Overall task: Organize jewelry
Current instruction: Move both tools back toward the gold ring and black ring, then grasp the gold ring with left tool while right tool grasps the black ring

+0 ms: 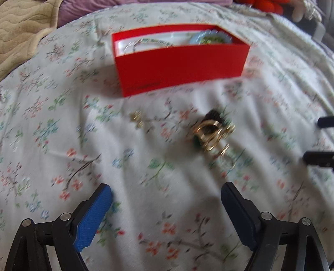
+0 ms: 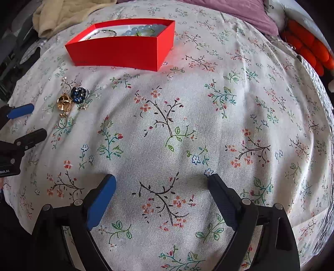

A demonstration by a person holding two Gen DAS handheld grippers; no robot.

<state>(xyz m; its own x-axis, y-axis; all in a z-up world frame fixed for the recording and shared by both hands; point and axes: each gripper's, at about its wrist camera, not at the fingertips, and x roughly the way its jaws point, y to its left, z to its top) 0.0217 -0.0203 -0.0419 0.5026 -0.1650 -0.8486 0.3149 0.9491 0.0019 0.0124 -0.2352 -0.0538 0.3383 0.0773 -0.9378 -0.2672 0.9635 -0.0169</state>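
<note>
A red open box (image 1: 181, 68) stands on the flowered cloth and holds a chain and pale blue beads (image 2: 144, 29). In the blurred left wrist view, a gold jewelry piece (image 1: 210, 133) lies in front of the box, with a small gold item (image 1: 136, 118) to its left. My left gripper (image 1: 167, 187) hovers open just short of them, nothing between its fingers. In the right wrist view the gold piece (image 2: 64, 103) sits next to a dark blue piece (image 2: 78, 94), with the left gripper (image 2: 39, 119) beside them. My right gripper (image 2: 161, 179) stands open over bare cloth.
The red box (image 2: 125, 52) is at the far side of the flowered cloth (image 2: 187, 125). A beige blanket (image 2: 68, 14) and a purple pillow (image 2: 240, 12) lie behind it. An orange object (image 2: 309, 48) rests at the right edge.
</note>
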